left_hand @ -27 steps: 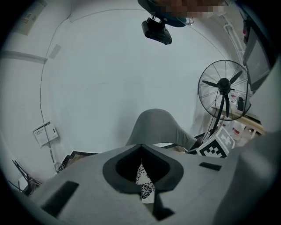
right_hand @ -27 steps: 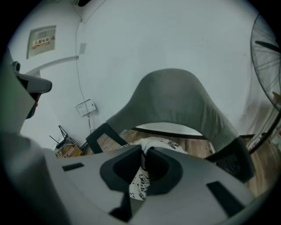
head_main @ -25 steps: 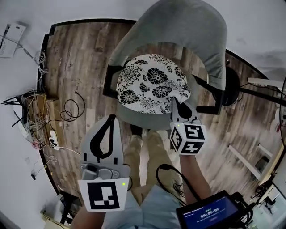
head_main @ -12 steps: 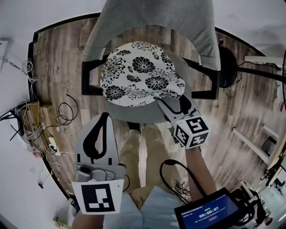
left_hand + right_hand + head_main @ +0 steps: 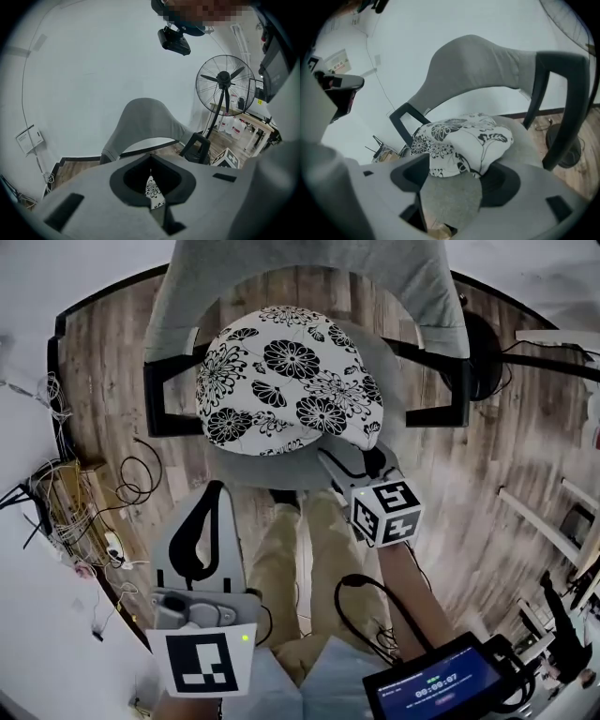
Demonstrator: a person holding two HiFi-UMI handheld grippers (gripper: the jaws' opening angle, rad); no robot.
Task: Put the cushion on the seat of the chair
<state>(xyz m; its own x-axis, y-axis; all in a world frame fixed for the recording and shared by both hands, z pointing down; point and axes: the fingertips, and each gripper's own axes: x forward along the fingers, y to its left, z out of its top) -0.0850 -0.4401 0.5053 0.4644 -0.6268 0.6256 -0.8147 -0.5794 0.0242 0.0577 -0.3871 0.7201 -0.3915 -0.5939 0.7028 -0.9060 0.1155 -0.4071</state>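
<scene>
- Two tools flank the chair (image 5: pixel 300 287) in the head view: the left gripper (image 5: pixel 214 491) at 7 o'clock and the right gripper (image 5: pixel 352 457) at 5 o'clock of the cushion (image 5: pixel 281 381), which lies on the seat (image 5: pixel 300 474).
- Left gripper view: jaws together, empty.
- Right gripper view: jaws opening wide, the cushion's corner between the tips with the pads off it. The letting-go step appears to be in hand; next calls for backing out without dragging the cushion.

wood floor (image 5: pixel 117 357), white wall (image 5: pixel 93 65) (fan (image 5: pixel 225 80) nearby)

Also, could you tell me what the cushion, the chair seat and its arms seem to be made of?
Cushion: soft woven fabric, matte, printed black flowers on white; it sags and creases. Seat: grey felt-like upholstery, matte, probably. Arms: black, smooth, hard; painted metal or wood, unclear.
</scene>
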